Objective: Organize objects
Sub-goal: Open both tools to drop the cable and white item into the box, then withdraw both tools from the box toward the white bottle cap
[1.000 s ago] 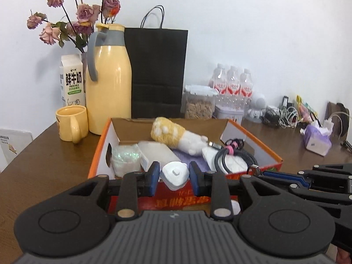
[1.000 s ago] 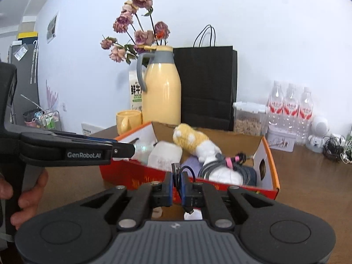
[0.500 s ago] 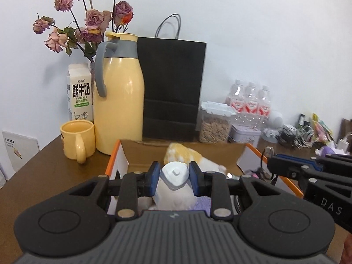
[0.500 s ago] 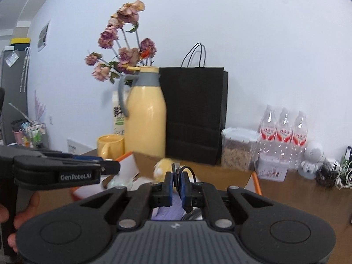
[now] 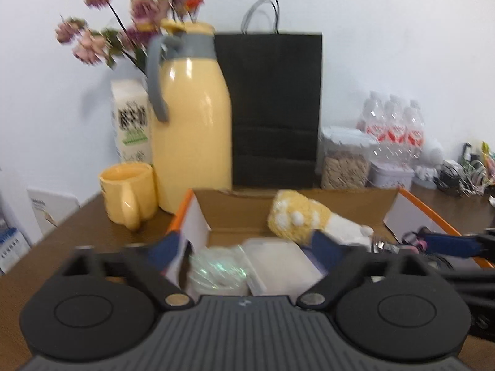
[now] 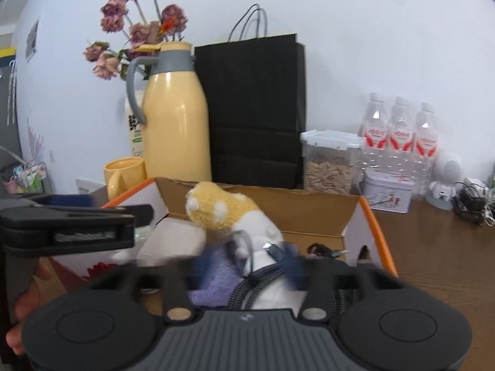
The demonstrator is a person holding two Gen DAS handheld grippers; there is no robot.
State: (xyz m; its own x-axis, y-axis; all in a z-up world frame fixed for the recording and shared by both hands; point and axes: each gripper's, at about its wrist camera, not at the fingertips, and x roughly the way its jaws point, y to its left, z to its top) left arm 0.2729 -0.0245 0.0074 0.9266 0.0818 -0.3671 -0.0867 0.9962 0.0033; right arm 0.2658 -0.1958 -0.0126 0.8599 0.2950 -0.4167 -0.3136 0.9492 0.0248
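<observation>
An orange-rimmed cardboard box (image 5: 423,208) stands on the brown table and also shows in the right wrist view (image 6: 368,216). It holds a yellow and white plush toy (image 5: 297,219), a white flat case (image 5: 278,259) and a crinkly clear packet (image 5: 216,270). My left gripper (image 5: 244,247) is open and empty over the box's near left part. My right gripper (image 6: 244,262) is open over the box, above a purple cloth (image 6: 213,275), a braided black cable (image 6: 247,287) and the plush toy (image 6: 222,210). Both grippers' fingers are motion-blurred.
Behind the box stand a yellow thermos jug (image 5: 191,123), a yellow mug (image 5: 128,191), a milk carton (image 5: 131,120), dried flowers (image 5: 136,9), a black paper bag (image 5: 272,108), a cereal container (image 5: 345,160), water bottles (image 5: 393,123) and tangled cables (image 5: 458,176).
Both grippers have opened over the box. The left no longer holds the small white object and the right no longer holds the cable end. Both moved forward over the box.
</observation>
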